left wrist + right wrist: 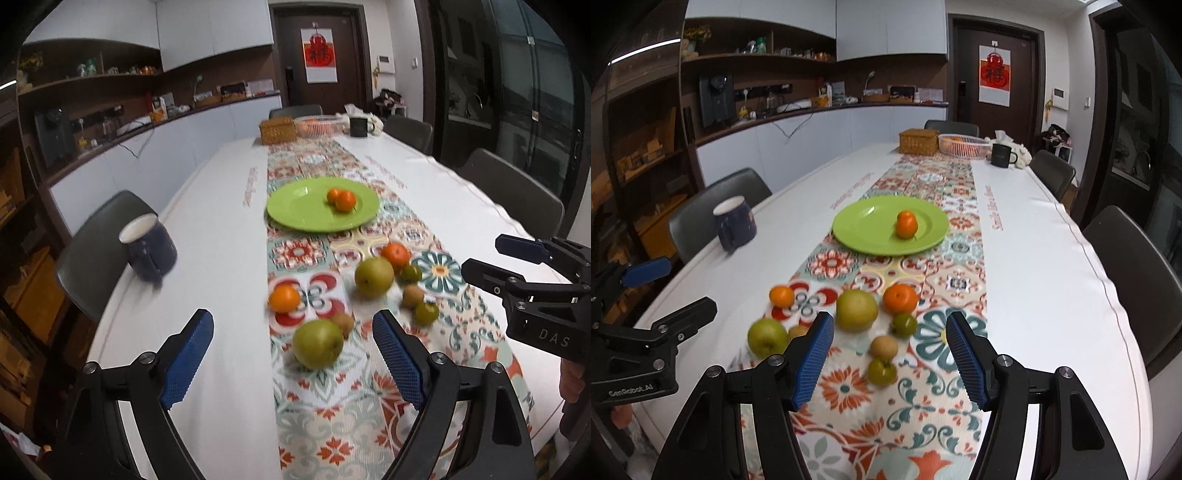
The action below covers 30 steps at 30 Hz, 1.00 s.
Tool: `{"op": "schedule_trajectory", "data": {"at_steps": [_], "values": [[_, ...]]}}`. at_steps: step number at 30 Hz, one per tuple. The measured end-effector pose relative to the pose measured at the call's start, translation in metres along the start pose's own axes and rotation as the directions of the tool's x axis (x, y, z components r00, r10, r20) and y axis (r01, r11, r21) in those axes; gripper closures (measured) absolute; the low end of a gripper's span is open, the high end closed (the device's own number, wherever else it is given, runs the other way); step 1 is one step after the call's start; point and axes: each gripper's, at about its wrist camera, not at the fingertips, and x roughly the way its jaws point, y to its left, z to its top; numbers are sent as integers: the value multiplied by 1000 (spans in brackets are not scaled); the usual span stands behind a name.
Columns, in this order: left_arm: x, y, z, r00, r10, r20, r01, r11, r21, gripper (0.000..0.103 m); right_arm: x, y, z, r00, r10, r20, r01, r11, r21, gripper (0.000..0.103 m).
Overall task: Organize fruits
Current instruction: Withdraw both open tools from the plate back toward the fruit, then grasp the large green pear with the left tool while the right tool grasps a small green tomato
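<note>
Left wrist view
Left tool [293,360]: spread wide and empty, aimed down at the near green apple [317,344], likely the next pick.
Loose fruit: oranges [284,299], a second apple [373,277], small brown and green fruits, all scattered on the patterned runner [325,417] of the counter [207,258].
Green plate [295,210]: holds two small oranges [341,199], so it looks like the collecting spot.

Right wrist view
Right tool [890,354]: spread about halfway, holding nothing, over the small brown fruit [883,347] and green fruit [882,371].
White basket [964,146]: far end, something orange inside.
Blue mug [734,221]: near the counter's edge, contents hidden.
</note>
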Motion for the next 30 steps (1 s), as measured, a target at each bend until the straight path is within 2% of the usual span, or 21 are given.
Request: {"op": "schedule_trajectory", "data": {"at_steps": [6, 15, 19, 25, 30], "values": [[20, -4, -22, 999, -12, -47, 13, 1000, 16, 15, 11, 5, -18, 999, -5, -47, 4, 1000, -23, 39], [49, -5, -33, 993, -51, -108, 54, 998, 28, 15, 42, 4, -37, 991, 19, -135, -20, 1000, -8, 40], [58, -5, -33, 991, -67, -115, 70, 997, 26, 16, 56, 3, -41, 984, 36, -173, -36, 999, 1, 45], [72, -6, -29, 986, -94, -137, 97, 995, 15, 24, 70, 2, -44, 978, 49, -205, -48, 999, 11, 51], [84, -7, -26, 978, -121, -170, 123, 992, 1, 35, 79, 1, -40, 975, 51, -218, -49, 999, 13, 57]]}}
